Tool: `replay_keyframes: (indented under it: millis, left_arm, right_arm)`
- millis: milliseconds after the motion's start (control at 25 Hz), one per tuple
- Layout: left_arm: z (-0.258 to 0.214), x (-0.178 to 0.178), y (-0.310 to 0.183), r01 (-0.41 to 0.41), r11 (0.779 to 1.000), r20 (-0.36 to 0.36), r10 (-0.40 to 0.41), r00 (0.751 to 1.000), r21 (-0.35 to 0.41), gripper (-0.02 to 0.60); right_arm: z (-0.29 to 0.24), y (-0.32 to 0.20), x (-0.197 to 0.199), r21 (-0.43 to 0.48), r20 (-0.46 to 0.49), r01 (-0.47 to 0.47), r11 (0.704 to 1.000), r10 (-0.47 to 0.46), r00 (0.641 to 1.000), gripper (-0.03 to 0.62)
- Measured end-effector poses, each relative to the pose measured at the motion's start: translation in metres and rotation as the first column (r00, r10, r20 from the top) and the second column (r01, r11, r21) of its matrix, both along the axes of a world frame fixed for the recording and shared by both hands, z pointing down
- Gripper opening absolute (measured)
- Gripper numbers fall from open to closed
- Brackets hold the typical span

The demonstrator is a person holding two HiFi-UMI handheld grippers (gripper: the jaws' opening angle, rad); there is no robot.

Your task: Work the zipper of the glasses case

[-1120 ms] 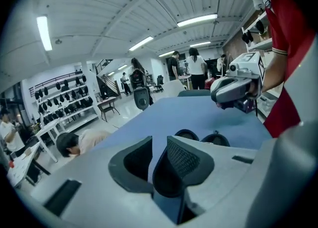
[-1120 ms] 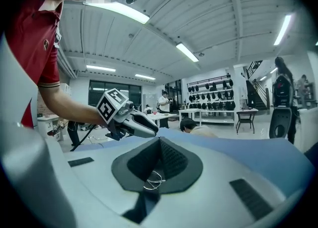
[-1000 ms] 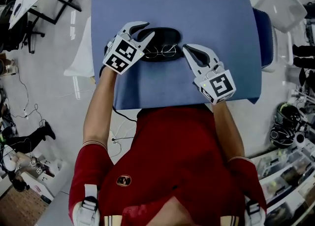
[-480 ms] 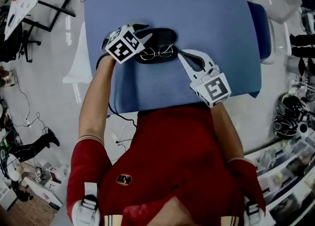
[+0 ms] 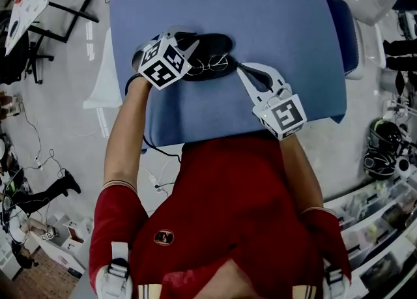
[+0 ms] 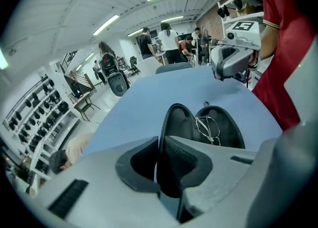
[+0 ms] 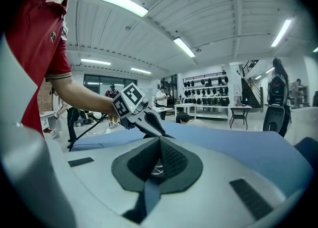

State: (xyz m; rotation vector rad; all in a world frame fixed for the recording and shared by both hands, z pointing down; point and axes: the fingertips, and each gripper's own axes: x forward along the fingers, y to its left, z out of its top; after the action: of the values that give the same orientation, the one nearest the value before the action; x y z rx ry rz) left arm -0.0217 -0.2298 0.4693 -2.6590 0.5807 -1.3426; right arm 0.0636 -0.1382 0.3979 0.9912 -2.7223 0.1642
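Glasses case (image 5: pixel 214 45) lies open flat on the blue table (image 5: pixel 273 17), left of centre and just ahead of you. Both black halves face up. Wire-frame glasses (image 5: pixel 212 64) sit in the half nearer you. The zipper slider is too small to make out in any view.

Your left gripper (image 6: pixel 160 145) is at the case's left end. Its jaws are closed down to a thin slit, and the rim of the far half runs straight into that slit, so it reads as pinched on the case edge. In the head view its marker cube (image 5: pixel 163 63) covers that end of the case.

Your right gripper (image 7: pixel 159 141) has its jaws closed tip to tip. Its tips sit just beside the case's right end, low over the table. I can't tell whether anything small is caught between the pads. Only a glint of the glasses shows through the gap lower down.

The two grippers point toward each other along the case's length.

Your red shirt (image 5: pixel 228 213) fills the near side. Past the table there are people standing (image 6: pixel 166 40) and wall racks (image 7: pixel 206 93).
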Motion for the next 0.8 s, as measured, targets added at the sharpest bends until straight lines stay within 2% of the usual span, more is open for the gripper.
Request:
replay_keyframes:
  millis: [160,280,640,800]
  left_arm:
    - [-0.016,0.002,0.014,-0.024,0.996,0.011,0.023,1.000,0.091,0.048]
    - [-0.025,0.003,0.026,-0.027,0.991,0.002,0.027,1.000,0.131,0.048]
    - [-0.039,0.010,0.071,-0.042,0.977,0.008,0.041,0.999,0.211,0.051]
    - [-0.038,0.014,0.091,-0.040,0.976,0.003,0.041,0.999,0.215,0.057]
  right_arm:
    - [0.001,0.002,-0.001,0.004,-0.003,0.002,1.000,-0.002,1.000,-0.006]
    - [0.002,0.003,-0.001,0.006,-0.005,0.005,1.000,-0.005,1.000,-0.006]
    - [-0.002,-0.003,0.010,0.018,0.021,-0.020,1.000,0.020,1.000,-0.006]
    - [-0.011,-0.011,0.006,0.008,0.056,0.034,0.999,-0.035,0.998,-0.001]
